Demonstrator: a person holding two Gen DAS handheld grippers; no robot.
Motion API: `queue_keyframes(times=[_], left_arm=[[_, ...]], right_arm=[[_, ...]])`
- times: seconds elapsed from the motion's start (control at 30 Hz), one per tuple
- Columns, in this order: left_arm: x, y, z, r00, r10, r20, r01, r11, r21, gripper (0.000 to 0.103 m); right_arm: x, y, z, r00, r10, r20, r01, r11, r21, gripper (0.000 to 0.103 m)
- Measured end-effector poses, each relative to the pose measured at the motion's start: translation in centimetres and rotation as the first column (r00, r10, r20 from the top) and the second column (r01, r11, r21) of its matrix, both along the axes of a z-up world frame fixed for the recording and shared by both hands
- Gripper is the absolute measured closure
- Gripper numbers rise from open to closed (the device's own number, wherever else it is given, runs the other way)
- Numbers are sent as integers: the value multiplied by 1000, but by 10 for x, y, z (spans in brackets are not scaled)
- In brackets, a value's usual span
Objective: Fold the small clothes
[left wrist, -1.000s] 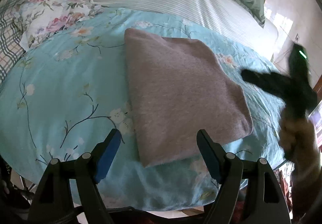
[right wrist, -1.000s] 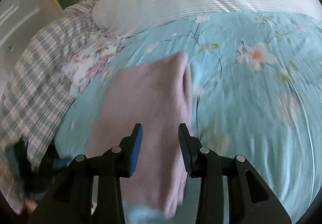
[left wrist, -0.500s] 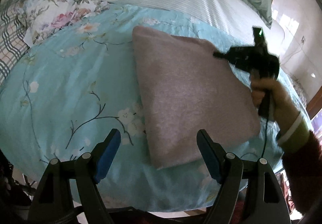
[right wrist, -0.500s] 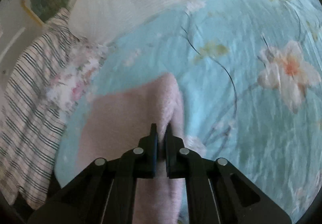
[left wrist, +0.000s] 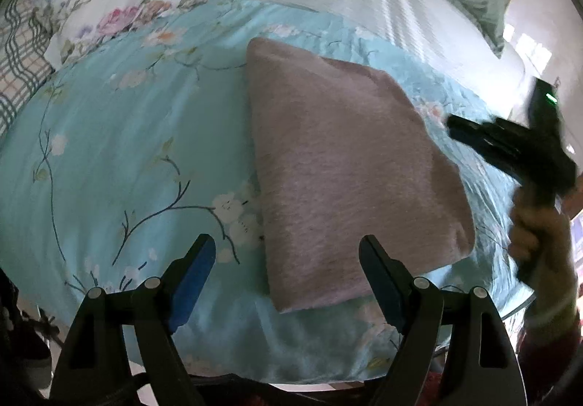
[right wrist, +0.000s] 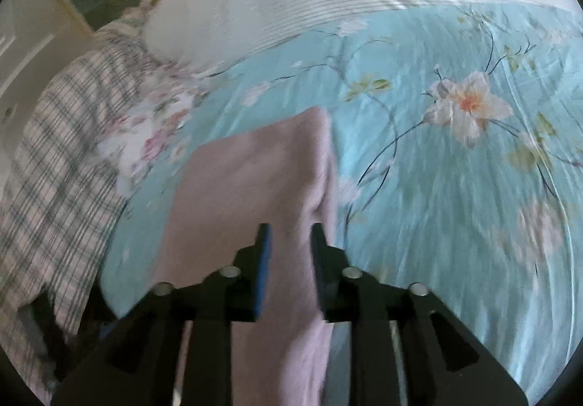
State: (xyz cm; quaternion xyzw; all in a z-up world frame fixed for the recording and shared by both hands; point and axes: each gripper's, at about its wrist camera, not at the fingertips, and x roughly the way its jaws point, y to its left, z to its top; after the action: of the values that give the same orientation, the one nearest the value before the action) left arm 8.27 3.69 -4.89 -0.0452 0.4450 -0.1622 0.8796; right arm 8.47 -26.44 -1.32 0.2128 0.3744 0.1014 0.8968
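Over folded cloth [right wrist: 251, 194], right hand-held gripper [right wrist: 288, 234] reopened

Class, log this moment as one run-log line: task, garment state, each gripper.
task: fold small clothes | folded pink garment: flat on floral bedspread | left gripper: open | right gripper: open over garment edge

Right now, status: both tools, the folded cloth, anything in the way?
Left tool open, short of the pink folded cloth. Right tool partly open, holding nothing. Cloth flat on the blue floral sheet. Nothing in the way.
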Motion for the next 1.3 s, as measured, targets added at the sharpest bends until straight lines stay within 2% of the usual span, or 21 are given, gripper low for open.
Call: queue_keyframes(times=[0.03, 0.07, 0.2, 0.3, 0.37, 0.47, 0.57, 0.67, 0.8, 0.87, 0.93, 1.07, 1.3], left_arm=[[0, 1, -1, 1000, 12, -7, -12, 1000, 5, 21], [-1, 3, -2, 1000, 24, -10, -23, 1000, 6, 21], [-7, 8, -5, 999, 41, -7, -40, 999, 34, 21], [-13, 9, -8, 999, 39, -2, -38, 997, 73, 21], [-17, 8, -9, 999, 33, 3, -33, 994, 102, 21], [-25, 4, -13, 1000, 19, 7, -20, 990, 141, 21], [-32, -2, -15, 999, -28, 16, 24, 982, 189, 21], [-44, -12, -16, 996, -83, 31, 72, 961, 269, 21], [-59, -17, -5, 990, -132, 53, 112, 950, 291, 21], [-63, -19, 4, 986, -151, 68, 124, 948, 294, 21], [-64, -21, 14, 984, -154, 87, 120, 942, 312, 21], [-60, -24, 25, 981, -144, 131, 95, 941, 323, 21], [-37, -28, 26, 991, -86, 106, 50, 951, 304, 21]], right_arm=[[-9, 5, 1, 1000, 11, 4, -11, 1000, -5, 60], [-19, 9, 2, 1000, 20, 8, -20, 1000, -12, 54], [-56, 28, 0, 998, 61, 1, -61, 997, -39, 52], [-84, 39, -4, 997, 81, -9, -82, 993, -89, 39], [-97, 46, -7, 995, 99, -18, -101, 988, -114, 27], [-114, 54, -12, 993, 112, -41, -117, 980, -158, 19], [-126, 58, -18, 990, 123, -74, -135, 975, -177, 17], [-133, 58, -23, 987, 124, -101, -140, 974, -176, 17], [-141, 65, -18, 983, 143, -115, -164, 965, -205, 17], [-144, 71, -12, 980, 164, -113, -187, 953, -238, 11], [-145, 75, -5, 979, 179, -100, -200, 943, -266, 5], [-144, 79, 3, 980, 187, -70, -200, 936, -291, 3], [-128, 84, 3, 980, 189, -63, -199, 927, -319, 3]])
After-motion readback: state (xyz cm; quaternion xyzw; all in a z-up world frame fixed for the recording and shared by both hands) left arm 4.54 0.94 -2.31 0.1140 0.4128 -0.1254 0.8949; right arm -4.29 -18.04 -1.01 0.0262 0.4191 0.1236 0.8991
